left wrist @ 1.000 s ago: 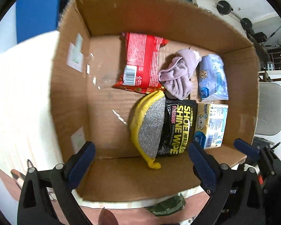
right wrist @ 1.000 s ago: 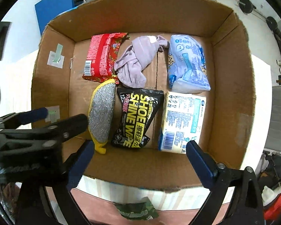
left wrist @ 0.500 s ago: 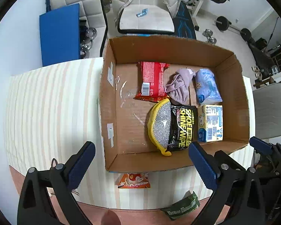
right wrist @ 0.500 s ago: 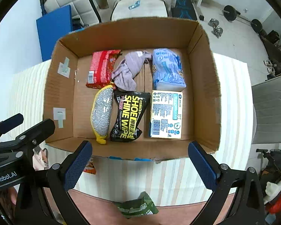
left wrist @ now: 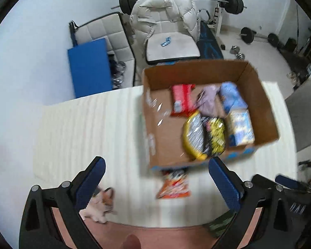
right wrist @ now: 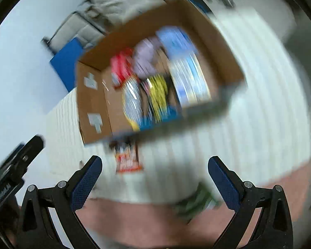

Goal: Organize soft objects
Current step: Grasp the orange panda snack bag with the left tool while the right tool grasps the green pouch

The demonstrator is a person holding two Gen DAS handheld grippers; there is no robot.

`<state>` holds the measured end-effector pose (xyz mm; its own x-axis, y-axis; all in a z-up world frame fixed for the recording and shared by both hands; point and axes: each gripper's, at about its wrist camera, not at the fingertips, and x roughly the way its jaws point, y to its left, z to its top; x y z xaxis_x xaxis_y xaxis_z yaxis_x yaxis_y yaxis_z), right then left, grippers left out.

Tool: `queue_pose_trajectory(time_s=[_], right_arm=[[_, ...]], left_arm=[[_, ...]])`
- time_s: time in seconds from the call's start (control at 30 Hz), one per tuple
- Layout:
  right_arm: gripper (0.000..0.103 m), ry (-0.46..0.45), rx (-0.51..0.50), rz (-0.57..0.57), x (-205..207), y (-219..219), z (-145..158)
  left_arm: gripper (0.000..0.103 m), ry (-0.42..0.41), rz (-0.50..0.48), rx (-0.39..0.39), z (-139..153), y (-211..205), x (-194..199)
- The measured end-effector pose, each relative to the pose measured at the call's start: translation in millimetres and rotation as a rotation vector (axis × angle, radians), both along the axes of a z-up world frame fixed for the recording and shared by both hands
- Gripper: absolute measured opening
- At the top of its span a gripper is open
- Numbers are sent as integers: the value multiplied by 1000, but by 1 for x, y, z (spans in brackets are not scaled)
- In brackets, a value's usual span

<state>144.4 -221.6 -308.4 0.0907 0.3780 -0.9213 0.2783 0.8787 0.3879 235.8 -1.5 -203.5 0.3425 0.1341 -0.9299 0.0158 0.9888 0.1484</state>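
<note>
A cardboard box (left wrist: 265,112) stands on the white striped table and holds several soft items: a red packet (left wrist: 181,99), a lilac cloth (left wrist: 209,101), a blue pack (left wrist: 231,96), a yellow scouring pad (left wrist: 193,137), a black wipe pack (left wrist: 215,139) and a tissue pack (left wrist: 240,127). An orange snack packet (left wrist: 174,185) lies in front of the box. A small calico plush (left wrist: 99,204) lies by my left finger. A green packet (left wrist: 219,224) sits at the table's front edge. My left gripper (left wrist: 156,183) is open and empty. My right gripper (right wrist: 155,183) is open and empty above the orange packet (right wrist: 127,158); its view is blurred.
The table's front edge (left wrist: 155,228) is just below the grippers. Behind the table stand a white padded chair (left wrist: 168,39), a blue mat (left wrist: 89,66) and gym weights (left wrist: 234,2). A grey chair (left wrist: 304,116) stands to the right. The left gripper's body (right wrist: 12,170) shows in the right view.
Both grippers have pulled back and up from the box, so more table shows. The plush, orange packet and green packet have come into view. Both stay open.
</note>
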Motion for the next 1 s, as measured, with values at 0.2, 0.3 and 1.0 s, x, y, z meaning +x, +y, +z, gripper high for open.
queue_pose_trajectory(time_s=[0.2,0.3,1.0], right_arm=[[103,292,87,-128,-76,-17,-99],[103,389,140,-169,-101,-13,-136],[37,251,-189,153,-77,32,-128]], left_arm=[[102,154,18,95,-72,22,-44],[102,245,48,67,-107,33,-55],[102,376,10,-43,-189,-11,-10]])
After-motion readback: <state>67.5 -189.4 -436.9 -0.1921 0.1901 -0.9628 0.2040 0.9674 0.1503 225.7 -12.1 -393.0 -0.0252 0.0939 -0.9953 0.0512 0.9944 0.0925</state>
